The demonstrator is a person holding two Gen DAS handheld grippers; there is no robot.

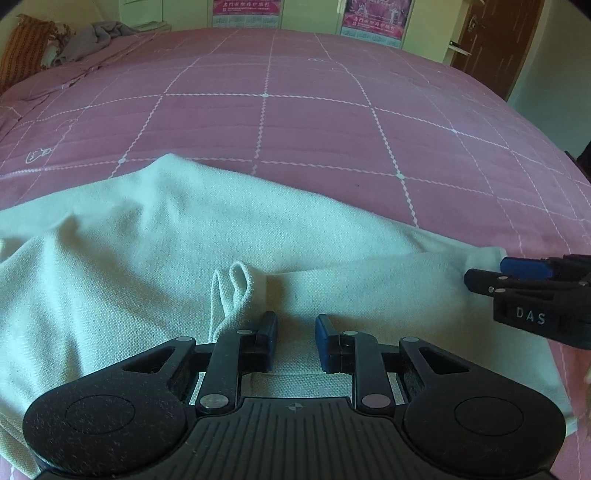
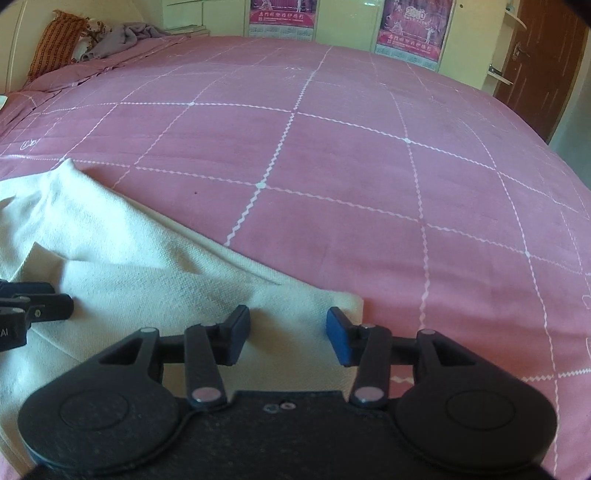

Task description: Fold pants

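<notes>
Both claws spread, empty. White pants [image 1: 147, 240] lie rumpled on near pink bed [image 1: 295, 129]. Left claw [image 1: 295, 338] over middle, right claw [image 2: 288, 338] at right corner, likely readying grips.

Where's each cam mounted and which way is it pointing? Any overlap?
Left wrist: on the left gripper, looking forward across the white knit pants on the pink grid-quilted bed; its open jaws show, right gripper at right edge.
Right wrist: on the right gripper, over the pants' corner, same heading; open jaws, left gripper at left edge.
Shared: pants, bed, pink wall posters, brown door.
</notes>
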